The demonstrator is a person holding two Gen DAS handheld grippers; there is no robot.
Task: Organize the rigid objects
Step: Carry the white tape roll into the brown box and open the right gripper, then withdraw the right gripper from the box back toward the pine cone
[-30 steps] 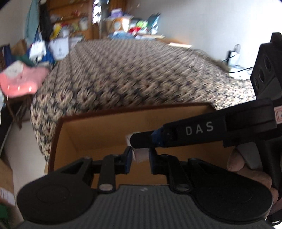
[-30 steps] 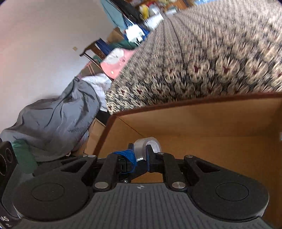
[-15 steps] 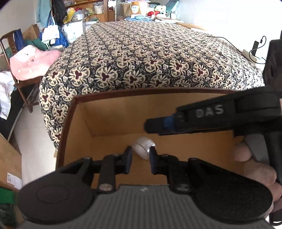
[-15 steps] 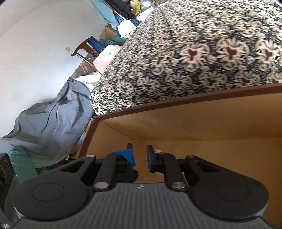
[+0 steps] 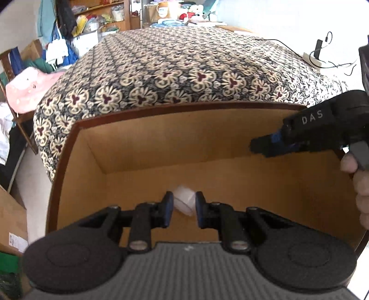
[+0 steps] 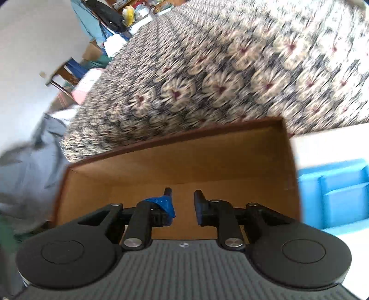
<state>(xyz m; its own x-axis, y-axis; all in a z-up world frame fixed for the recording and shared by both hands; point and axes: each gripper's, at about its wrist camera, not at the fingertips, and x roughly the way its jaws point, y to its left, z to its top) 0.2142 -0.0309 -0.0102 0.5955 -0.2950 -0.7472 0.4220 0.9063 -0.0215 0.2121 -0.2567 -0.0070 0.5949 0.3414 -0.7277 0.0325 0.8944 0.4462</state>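
Our left gripper [image 5: 184, 207] has the white roll [image 5: 183, 201] right between its parted fingers, probably loose in the box [image 5: 143, 143]; right gripper [image 6: 182, 203] gapes empty.

**Cluttered bedroom, daylight**

Bed [image 5: 184, 69] with dark floral-patterned cover fills the middle. Wooden shelving [image 5: 101, 13] packed with stuff against far wall. Chair [image 5: 20, 101] at left holding pink fabric [image 5: 30, 85]. White wall [image 6: 27, 46], pale floor [image 5: 30, 170]. Power strip with cables [image 5: 313, 58] at right. Grey cloth heap [image 6: 25, 170] beside the bed. Bright, even light.
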